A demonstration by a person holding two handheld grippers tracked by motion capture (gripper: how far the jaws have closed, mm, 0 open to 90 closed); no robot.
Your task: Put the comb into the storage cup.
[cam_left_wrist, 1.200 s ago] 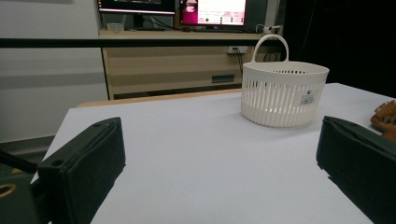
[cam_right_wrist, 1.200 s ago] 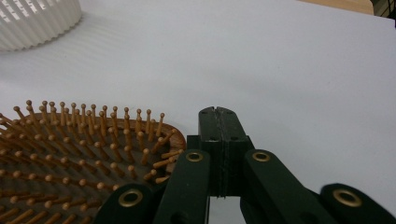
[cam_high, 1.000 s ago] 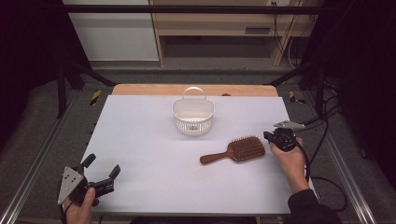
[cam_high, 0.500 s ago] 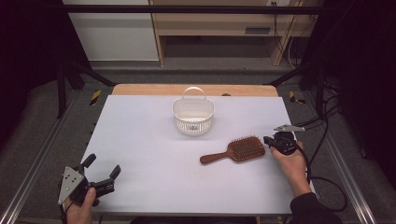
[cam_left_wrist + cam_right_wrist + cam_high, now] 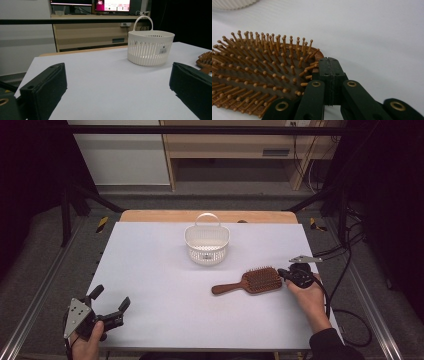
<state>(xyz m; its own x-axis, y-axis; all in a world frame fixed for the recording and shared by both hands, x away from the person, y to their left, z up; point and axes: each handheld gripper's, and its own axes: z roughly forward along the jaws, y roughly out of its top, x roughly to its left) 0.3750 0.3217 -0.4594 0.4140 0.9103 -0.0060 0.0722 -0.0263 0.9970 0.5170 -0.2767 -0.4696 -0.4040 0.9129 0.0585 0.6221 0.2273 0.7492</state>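
A wooden paddle hairbrush lies bristles up on the white table, its handle pointing left. My right gripper is shut, and its closed tips touch the right edge of the brush head; I see nothing between the pads. A white slotted basket with a loop handle stands upright at the table's middle back. My left gripper rests open near the front left corner. Its wide-apart jaws look toward the basket, with the brush at the far right.
A wooden strip borders the table's far edge, and a light wood cabinet stands beyond it. Metal rails run along both sides. Black cables trail off the right edge.
My right gripper has crept slightly left against the brush head. The left gripper, brush and basket have stayed put.
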